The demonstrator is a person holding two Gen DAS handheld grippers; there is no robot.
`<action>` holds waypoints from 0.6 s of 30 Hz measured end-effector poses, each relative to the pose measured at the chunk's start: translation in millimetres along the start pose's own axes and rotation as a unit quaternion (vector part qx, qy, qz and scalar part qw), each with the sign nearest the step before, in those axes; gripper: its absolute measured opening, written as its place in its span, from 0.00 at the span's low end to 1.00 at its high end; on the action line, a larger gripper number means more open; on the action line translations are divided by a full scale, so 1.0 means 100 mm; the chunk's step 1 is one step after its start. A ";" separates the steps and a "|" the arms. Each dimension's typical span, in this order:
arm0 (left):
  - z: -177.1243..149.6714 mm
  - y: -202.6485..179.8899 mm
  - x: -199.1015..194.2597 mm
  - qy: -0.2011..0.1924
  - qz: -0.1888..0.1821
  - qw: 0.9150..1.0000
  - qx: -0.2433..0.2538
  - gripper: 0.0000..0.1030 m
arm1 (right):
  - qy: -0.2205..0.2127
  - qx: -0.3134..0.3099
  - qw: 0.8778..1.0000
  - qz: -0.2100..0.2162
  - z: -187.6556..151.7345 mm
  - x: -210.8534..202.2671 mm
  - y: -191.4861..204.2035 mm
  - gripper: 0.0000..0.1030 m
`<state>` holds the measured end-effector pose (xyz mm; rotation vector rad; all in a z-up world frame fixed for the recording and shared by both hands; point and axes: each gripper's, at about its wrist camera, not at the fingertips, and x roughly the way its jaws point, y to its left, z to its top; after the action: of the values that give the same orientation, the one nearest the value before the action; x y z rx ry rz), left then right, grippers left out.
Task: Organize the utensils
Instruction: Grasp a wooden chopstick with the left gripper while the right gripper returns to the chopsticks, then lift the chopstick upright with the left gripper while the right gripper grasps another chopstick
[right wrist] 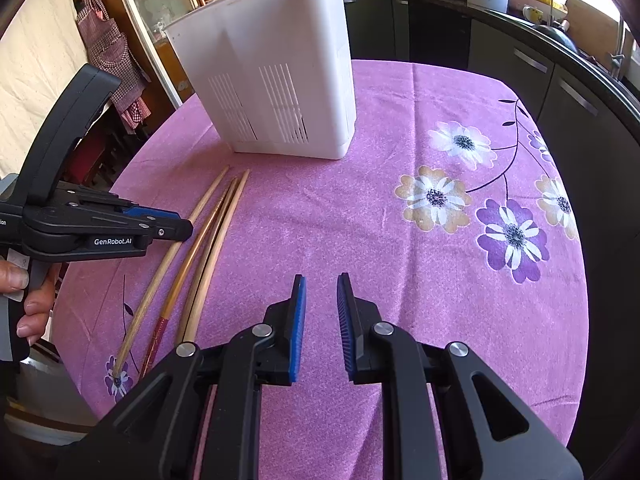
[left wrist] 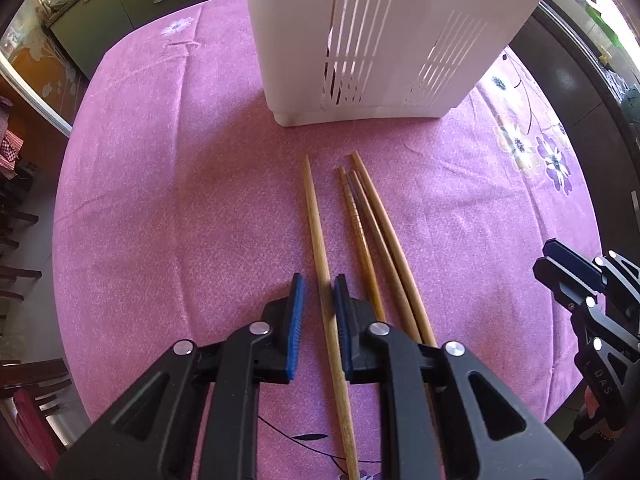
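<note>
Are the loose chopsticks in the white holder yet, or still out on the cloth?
Out. Four chopsticks lie flat on the purple tablecloth in front of the upright white holder, apart from it.

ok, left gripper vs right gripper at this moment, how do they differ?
1. The left gripper has a pale chopstick lying between its fingers; the right gripper has only pink tablecloth between its own.
2. The left gripper sits over the row of chopsticks; the right gripper is off to their side, clear of them.
Shared: both have their fingers narrowly apart, clamping nothing, and both face the white holder.
</note>
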<state>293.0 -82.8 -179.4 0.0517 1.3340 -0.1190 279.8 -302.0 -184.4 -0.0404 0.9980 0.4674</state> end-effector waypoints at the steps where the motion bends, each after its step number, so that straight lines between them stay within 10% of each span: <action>1: 0.01 -0.02 0.01 0.001 0.002 1.000 0.002 0.11 | 0.000 0.001 1.000 0.001 0.00 0.00 -0.01 0.16; 18: -0.25 0.11 -0.67 -0.093 -0.007 0.996 0.009 0.07 | -0.002 -0.013 1.000 -0.003 0.05 -0.08 0.08 0.26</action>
<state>254.2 -65.0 -120.1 0.0449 1.1485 -0.1434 277.7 -296.4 -173.7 -0.0657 0.9876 0.4756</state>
